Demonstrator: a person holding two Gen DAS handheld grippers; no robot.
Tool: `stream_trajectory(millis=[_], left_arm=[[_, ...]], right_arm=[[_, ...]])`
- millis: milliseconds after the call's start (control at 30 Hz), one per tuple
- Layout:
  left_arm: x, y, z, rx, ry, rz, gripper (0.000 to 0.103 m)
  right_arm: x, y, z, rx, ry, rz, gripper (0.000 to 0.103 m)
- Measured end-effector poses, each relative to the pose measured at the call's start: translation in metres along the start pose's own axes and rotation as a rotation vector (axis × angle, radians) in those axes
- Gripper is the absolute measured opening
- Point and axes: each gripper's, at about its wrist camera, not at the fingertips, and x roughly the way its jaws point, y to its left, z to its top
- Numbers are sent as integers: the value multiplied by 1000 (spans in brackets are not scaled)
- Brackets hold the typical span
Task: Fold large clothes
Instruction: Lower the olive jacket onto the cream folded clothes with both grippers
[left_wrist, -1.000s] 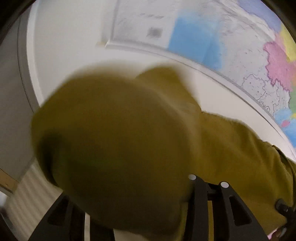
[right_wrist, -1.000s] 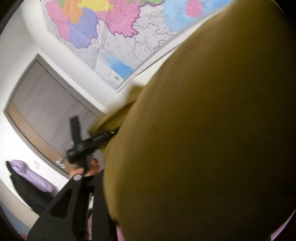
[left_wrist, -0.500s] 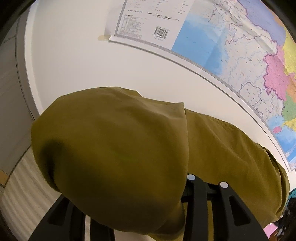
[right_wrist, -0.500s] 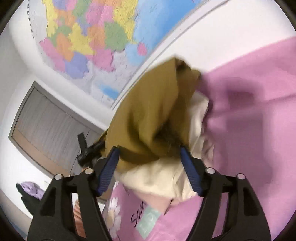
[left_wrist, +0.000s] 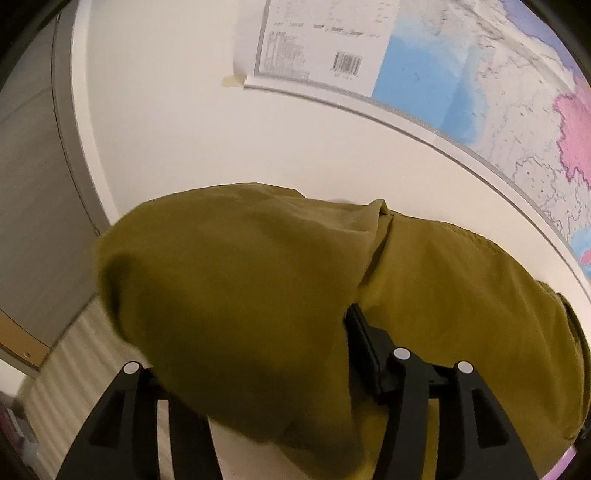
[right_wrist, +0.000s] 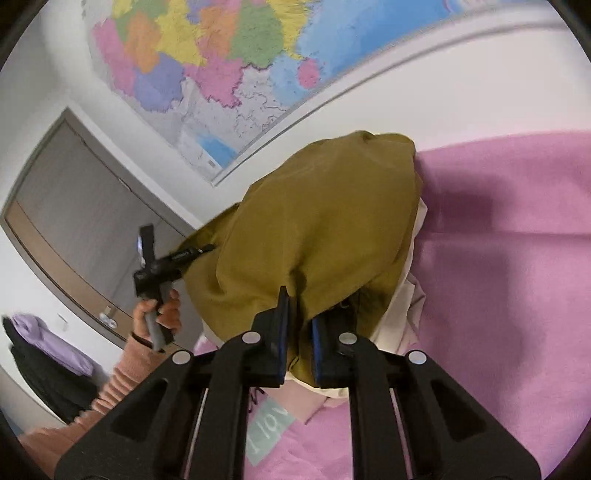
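Both grippers share the olive garment (right_wrist: 314, 229): right gripper (right_wrist: 297, 332) has just pinched its near edge, left gripper (left_wrist: 255, 373), loosening, holds its far-left end

The bed is covered by a pink sheet (right_wrist: 509, 295) with a pale printed patch (right_wrist: 267, 430) near its front edge; a cream cloth (right_wrist: 402, 310) lies on it.
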Motion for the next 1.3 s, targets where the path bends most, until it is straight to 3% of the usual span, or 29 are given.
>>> stream_trajectory(millis=[133,300,367,467,567,667,767,967,1133,1300], left_arm=[[-22,-6,-14,37,-42,55,64],[-60,-13,-39,100,-123,79,69],[-77,-21,-50,137,-161,82,73],[-98,-39,-61,196,-215,44,76],[-106,-59,-63,225,-229,6,77],[-114,-83,-71,252,-250,-44,84],[-118,-106,-81,282,-250,-67,84],[-109,-140,-95,324,-237,-89,87],[-87,-148,-100,311,-173,-109,88],[-67,-151,-107,322,-121,-94,88]], right_arm=[[-4,-1,1,0,16,-15,11],[4,12,10,-7,23,-36,14],[4,17,12,-27,35,-76,28],[-8,30,18,-86,31,-151,33],[-29,50,23,-179,-30,-192,33],[-42,75,27,-277,-95,-212,33],[-35,94,31,-355,-105,-194,35],[10,94,49,-351,-62,-193,37],[54,42,48,-183,88,-216,29],[55,22,34,-165,100,-209,25]])
